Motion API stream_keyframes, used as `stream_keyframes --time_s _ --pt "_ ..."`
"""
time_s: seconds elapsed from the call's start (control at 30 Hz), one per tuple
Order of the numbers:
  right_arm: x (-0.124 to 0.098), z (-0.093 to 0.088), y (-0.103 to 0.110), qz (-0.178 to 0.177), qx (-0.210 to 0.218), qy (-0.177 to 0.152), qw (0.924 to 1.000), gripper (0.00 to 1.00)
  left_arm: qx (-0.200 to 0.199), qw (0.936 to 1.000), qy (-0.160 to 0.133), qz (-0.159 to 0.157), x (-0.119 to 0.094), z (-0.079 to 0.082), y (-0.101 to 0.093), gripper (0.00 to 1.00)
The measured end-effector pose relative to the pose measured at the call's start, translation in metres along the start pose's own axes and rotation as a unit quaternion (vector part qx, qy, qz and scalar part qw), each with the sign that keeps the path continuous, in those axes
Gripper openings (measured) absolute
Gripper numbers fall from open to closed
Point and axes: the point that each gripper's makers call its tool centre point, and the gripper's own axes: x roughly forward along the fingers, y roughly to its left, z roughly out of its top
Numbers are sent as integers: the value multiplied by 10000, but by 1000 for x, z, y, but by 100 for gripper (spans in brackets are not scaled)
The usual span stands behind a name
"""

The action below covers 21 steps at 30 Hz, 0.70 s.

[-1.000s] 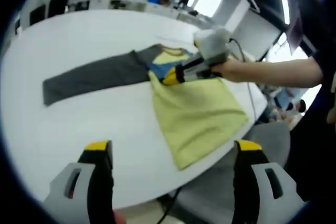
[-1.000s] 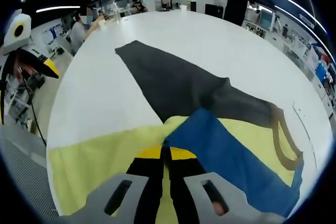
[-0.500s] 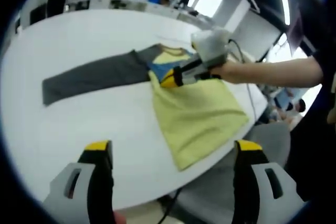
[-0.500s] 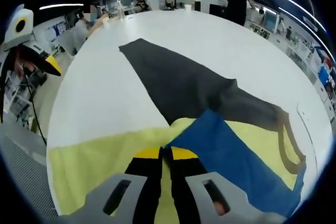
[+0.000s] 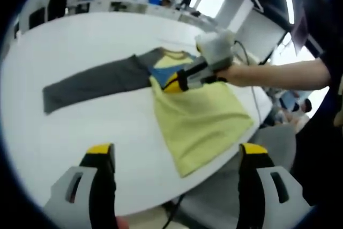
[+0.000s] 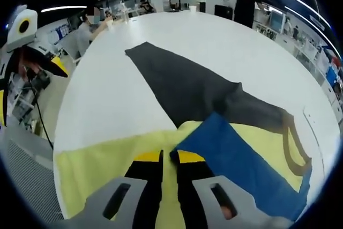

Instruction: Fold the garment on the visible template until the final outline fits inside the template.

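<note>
**Right tongs pinch the shirt's edge; left tongs wait wide open**

In the left gripper view, the grey sleeve (image 5: 94, 81) stretches flat toward the left across the white table (image 5: 64, 127). To its right the yellow shirt (image 5: 198, 119) lies spread, its lower hem reaching the table's near edge. The right tongs (image 5: 172, 82), held by a person's hand (image 5: 236, 73) that comes in from the right, sit at the shirt's left side where a blue panel (image 5: 161, 73) shows. At the bottom, the left tongs (image 5: 177, 151) hover over the table with jaws far apart, holding nothing.

The right gripper view looks along the right tongs (image 6: 170, 156): the jaws are pressed nearly together on the yellow cloth (image 6: 102, 164), at the corner of the blue panel (image 6: 241, 164). The dark sleeve (image 6: 182, 87) runs up and away from them. A brown collar band (image 6: 292, 151) curves at the right. At the far left edge, the left tongs' yellow tip (image 6: 58, 67) shows beyond the table (image 6: 107, 95).
</note>
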Motion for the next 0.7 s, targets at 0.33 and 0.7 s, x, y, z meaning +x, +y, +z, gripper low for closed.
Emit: stream_keyframes --time_s 0.33,0.7 --pt "-44 -4 -6 -262 135 -127 9995 19 407 9991 140 -33 9 2 -16 91" --pt "-101 -32 -4 -637 505 -223 9964 27 821 9963 246 -88 6 3 -36 92"
